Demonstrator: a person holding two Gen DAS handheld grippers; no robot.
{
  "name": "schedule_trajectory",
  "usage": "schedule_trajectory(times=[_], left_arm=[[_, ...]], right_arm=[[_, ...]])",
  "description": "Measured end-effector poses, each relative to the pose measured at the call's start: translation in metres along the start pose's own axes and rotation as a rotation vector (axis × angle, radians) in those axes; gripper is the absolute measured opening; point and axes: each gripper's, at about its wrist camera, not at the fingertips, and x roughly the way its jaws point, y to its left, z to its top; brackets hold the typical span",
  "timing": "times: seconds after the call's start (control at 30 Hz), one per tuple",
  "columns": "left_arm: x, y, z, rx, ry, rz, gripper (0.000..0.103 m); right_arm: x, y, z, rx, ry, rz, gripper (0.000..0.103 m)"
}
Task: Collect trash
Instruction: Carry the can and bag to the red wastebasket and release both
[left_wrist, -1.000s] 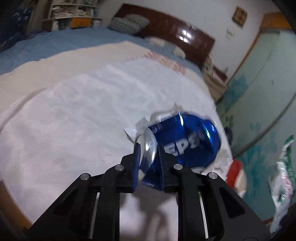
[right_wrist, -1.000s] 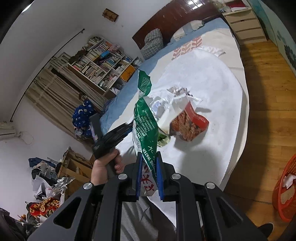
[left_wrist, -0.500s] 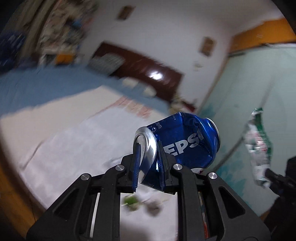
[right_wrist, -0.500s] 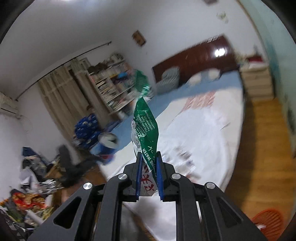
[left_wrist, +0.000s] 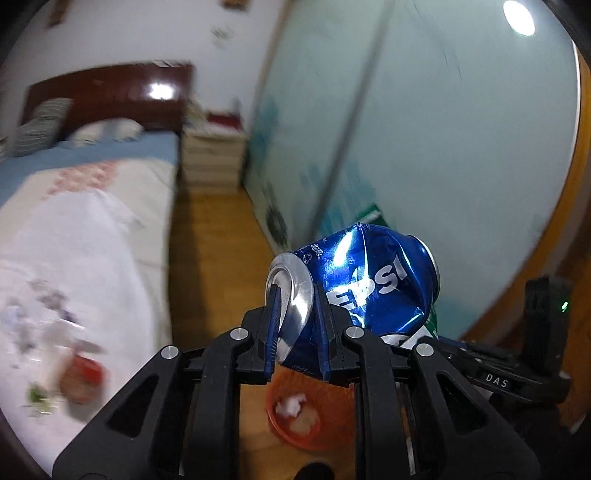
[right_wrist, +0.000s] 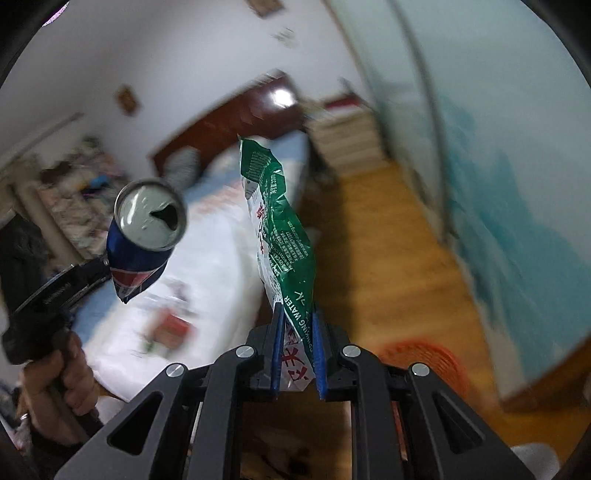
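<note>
bedroom, frames motion-blurred. bed (left_wrist: 92, 221) with white cover and blue sheet as landmark: dark wood headboard (left_wrist: 110, 92) at its far end, glare spot on it. pale drawer unit (left_wrist: 212, 155) just beside the headboard. wooden floor (left_wrist: 210, 266) alongside the bed. teal wall (left_wrist: 443, 129) beyond the floor strip. round ceiling light (left_wrist: 519, 16) overhead.

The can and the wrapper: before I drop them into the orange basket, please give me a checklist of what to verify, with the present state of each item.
1. Left gripper shut on the can: ok.
2. Right gripper shut on the wrapper: ok.
3. Basket in view, below the can: ok.
4. Can exactly over the basket opening: cannot tell, the fingers hide part of it.
5. Wrapper over the basket: not ok, the basket lies to the right of it.
6. Room in the basket: ok, only some white paper shows inside.
</note>
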Motion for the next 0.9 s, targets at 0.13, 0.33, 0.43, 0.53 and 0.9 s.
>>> schedule_trajectory(times=[0.13,0.33,0.43,0.53,0.9], left_arm=[[0.102,-0.022,-0.049,0.055,0.197,0.015,0.017],[0.178,-0.041,-0.088,0.103,0.338,0.034,0.017],[0.199,-0.044,-0.101,0.093,0.395,0.066,0.017],[0.211,-0.042,-0.107,0.063,0.433,0.103,0.02],[0.187,-0.036,-0.109,0.009,0.39,0.061,0.076]], right_arm=[[0.044,-0.068,-0.032,0.147,0.106,-0.024,0.016],[0.079,-0.137,-0.06,0.255,0.232,-0.101,0.016],[0.095,-0.151,-0.07,0.298,0.273,-0.135,0.016],[0.104,-0.156,-0.067,0.325,0.273,-0.126,0.019],[0.101,-0.15,-0.052,0.374,0.181,-0.089,0.075]])
